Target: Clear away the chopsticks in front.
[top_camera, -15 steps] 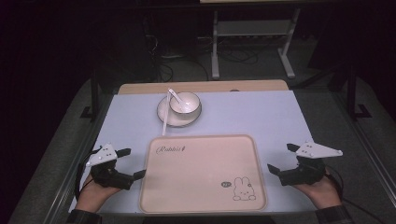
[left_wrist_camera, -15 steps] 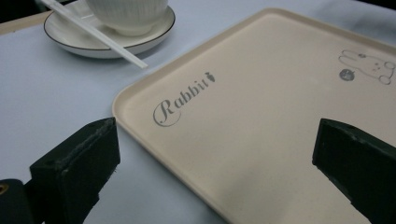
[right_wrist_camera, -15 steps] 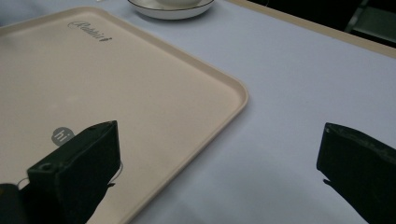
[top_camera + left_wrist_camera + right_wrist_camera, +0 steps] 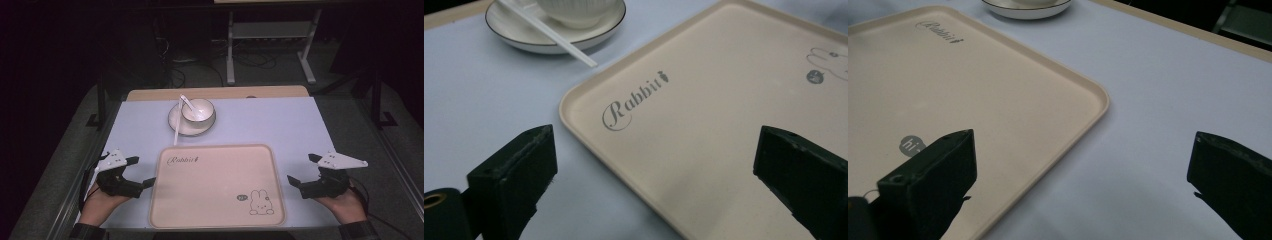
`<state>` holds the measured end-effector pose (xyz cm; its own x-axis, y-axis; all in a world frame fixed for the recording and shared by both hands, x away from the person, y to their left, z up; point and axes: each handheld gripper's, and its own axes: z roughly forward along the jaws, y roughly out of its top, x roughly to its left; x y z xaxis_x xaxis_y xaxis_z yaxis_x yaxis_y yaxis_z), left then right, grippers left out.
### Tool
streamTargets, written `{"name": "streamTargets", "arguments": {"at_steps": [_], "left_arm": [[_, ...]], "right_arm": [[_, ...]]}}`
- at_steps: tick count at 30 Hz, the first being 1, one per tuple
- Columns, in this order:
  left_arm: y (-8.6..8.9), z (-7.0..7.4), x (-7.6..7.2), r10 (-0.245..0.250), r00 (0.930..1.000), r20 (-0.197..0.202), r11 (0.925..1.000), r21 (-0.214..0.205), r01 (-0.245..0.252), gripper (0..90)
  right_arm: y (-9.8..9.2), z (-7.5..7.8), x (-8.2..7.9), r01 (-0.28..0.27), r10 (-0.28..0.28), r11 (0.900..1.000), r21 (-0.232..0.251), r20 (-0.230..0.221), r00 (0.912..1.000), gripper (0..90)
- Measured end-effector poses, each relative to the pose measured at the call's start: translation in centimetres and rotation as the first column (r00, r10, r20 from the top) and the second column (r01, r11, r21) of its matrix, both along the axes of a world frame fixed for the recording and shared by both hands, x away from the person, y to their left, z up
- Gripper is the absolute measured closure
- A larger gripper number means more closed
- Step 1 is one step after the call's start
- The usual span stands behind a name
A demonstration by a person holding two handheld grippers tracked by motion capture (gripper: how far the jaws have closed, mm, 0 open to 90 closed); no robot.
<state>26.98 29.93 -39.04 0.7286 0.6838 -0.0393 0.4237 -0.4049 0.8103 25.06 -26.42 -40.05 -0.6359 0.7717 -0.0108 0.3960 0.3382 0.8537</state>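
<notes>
Nothing has shifted noticeably since half a second ago: both grippers sit where they did, one at each side of the beige rectangular plastic tray (image 4: pixel 215 185) with rounded corners, a "Rabbit" script at its far left corner and a small rabbit drawing at its near right corner. On the person's left, the left gripper (image 4: pixel 136 171) is held just off the tray's left edge, its two black jaws standing wide apart with nothing between them; in the left gripper view the tray's far left corner lies ahead between those jaws, one jaw over the pale blue tabletop (image 4: pixel 280 125) and the other over the tray's surface. At the opposite side, the right gripper (image 4: pixel 301 170) is held just beside the tray's right edge, its jaws likewise spread wide and empty; in the right gripper view the tray's far right corner lies ahead, one jaw over the tray and the other over bare tabletop. Neither gripper touches the tray. Well beyond both tools, past the tray's far edge, a white saucer with a dark rim (image 4: pixel 176 122) carries a white ribbed bowl (image 4: pixel 198 110), and a white spoon (image 4: pixel 178 120) leans from the bowl out over the saucer's rim toward the tray
</notes>
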Motion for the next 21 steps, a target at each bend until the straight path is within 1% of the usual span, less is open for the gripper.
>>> {"name": "streamTargets", "arguments": {"at_steps": [2, 6, 8, 10, 12, 14, 19, 20, 21], "left_arm": [[-0.3, 0.0, 0.4, 0.005, 0.9999, -0.015, 0.9998, 0.018, -0.005, 4.9], [-0.7, 0.3, 0.8, 0.008, 0.9998, -0.017, 0.9989, 0.046, -0.007, 5.4], [-0.7, 0.5, 0.9, 0.009, 0.9998, -0.018, 0.9987, 0.05, -0.008, 6.4], [-0.6, 0.7, 1.2, 0.017, 0.9995, -0.026, 0.999, 0.043, -0.016, 6.9], [-0.6, 0.8, 1.5, 0.029, 0.9992, -0.026, 0.9982, 0.054, -0.027, 7.2], [-0.5, 1.0, 1.8, 0.038, 0.9988, -0.032, 0.9979, 0.054, -0.036, 14.9], [-0.6, 1.4, 2.7, 0.053, 0.9982, -0.029, 0.9972, 0.055, -0.052, 15.6], [-0.6, 1.4, 2.7, 0.053, 0.9982, -0.029, 0.9972, 0.055, -0.052, 16.6], [-0.7, 1.5, 3.0, 0.053, 0.998, -0.034, 0.9972, 0.054, -0.052, 18.4]], "right_arm": [[0.0, -0.1, 0.1, 0.003, -0.003, 1.0, -0.004, -0.004, 1.0, 0.0], [0.0, -0.1, 0.1, 0.008, -0.008, 0.9999, -0.011, -0.011, 0.9999, 0.0], [0.0, -0.2, 0.2, 0.007, -0.007, 0.9997, -0.023, -0.012, 0.9999, 0.0], [0.0, -0.3, 0.1, 0.006, -0.007, 0.9996, -0.029, -0.018, 0.9998, 0.0], [0.1, -0.3, 0.2, 0.008, -0.009, 0.9996, -0.027, -0.019, 0.9998, 0.0], [0.1, -0.2, 0.2, 0.009, -0.01, 0.9997, -0.024, -0.018, 0.9998, 0.0], [0.0, -0.2, 0.2, 0.013, -0.013, 0.9996, -0.023, -0.017, 0.9998, 0.0], [0.0, -0.2, 0.2, 0.013, -0.013, 0.9996, -0.023, -0.017, 0.9998, 0.0], [0.0, -0.2, 0.2, 0.012, -0.012, 0.9997, -0.023, -0.014, 0.9998, 0.0]]}}
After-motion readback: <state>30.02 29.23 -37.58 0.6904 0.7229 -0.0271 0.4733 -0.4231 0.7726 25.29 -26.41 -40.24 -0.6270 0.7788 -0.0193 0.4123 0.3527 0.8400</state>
